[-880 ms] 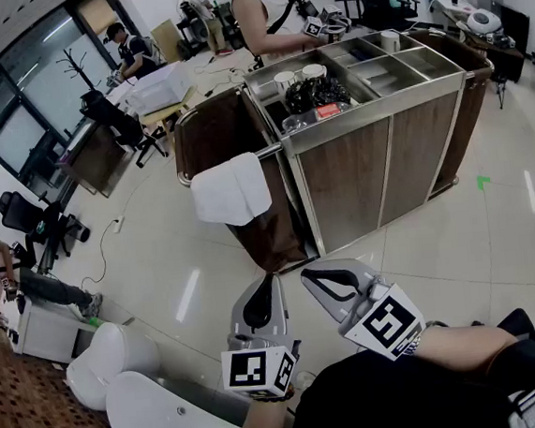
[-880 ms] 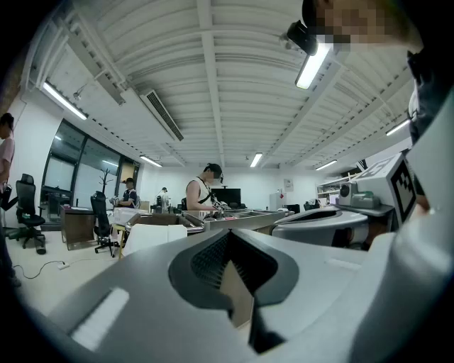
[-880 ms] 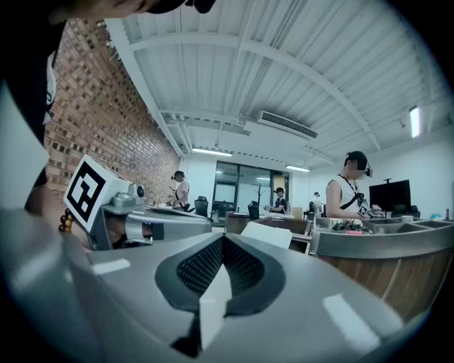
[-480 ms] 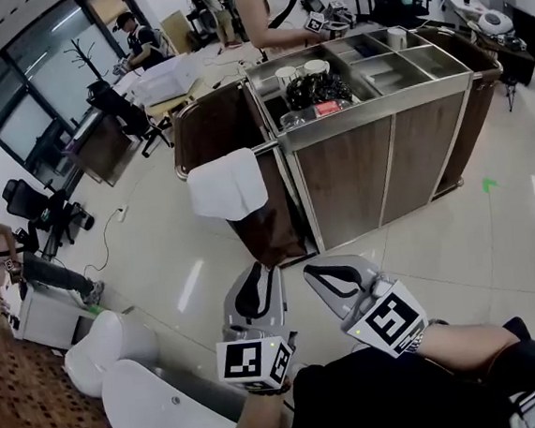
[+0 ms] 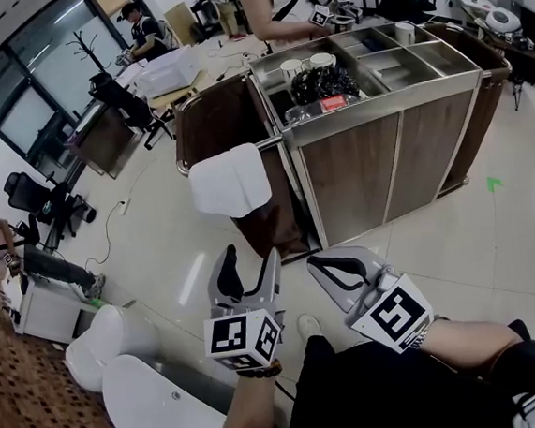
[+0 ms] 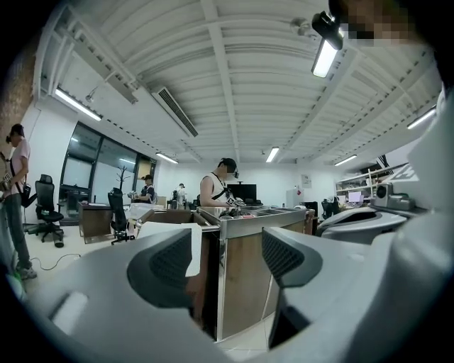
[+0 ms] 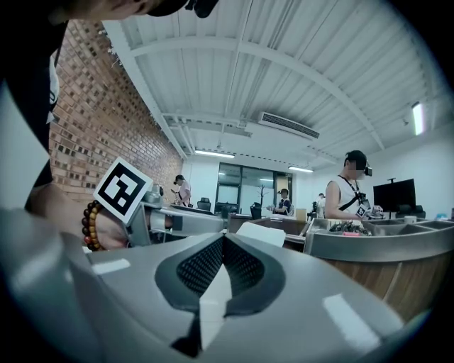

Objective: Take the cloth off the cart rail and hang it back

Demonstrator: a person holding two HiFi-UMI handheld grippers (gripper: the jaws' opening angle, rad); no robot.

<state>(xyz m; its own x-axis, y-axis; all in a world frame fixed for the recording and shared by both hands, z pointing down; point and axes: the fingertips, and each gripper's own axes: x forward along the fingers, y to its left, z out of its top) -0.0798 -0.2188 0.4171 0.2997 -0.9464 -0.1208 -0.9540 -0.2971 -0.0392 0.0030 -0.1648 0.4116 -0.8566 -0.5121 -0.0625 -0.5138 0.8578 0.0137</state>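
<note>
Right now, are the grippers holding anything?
Nothing. The left gripper is open and empty, the right gripper shut on nothing; the cloth hangs on the rail.

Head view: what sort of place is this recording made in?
Likely an open-plan office or lab: office chairs and desks by large windows, with a service cart carrying a white cloth on its rail, standing on a tiled floor.

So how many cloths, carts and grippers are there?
Cloth: 1
Cart: 1
Grippers: 2, the left gripper and the right gripper
Total: 4
</note>
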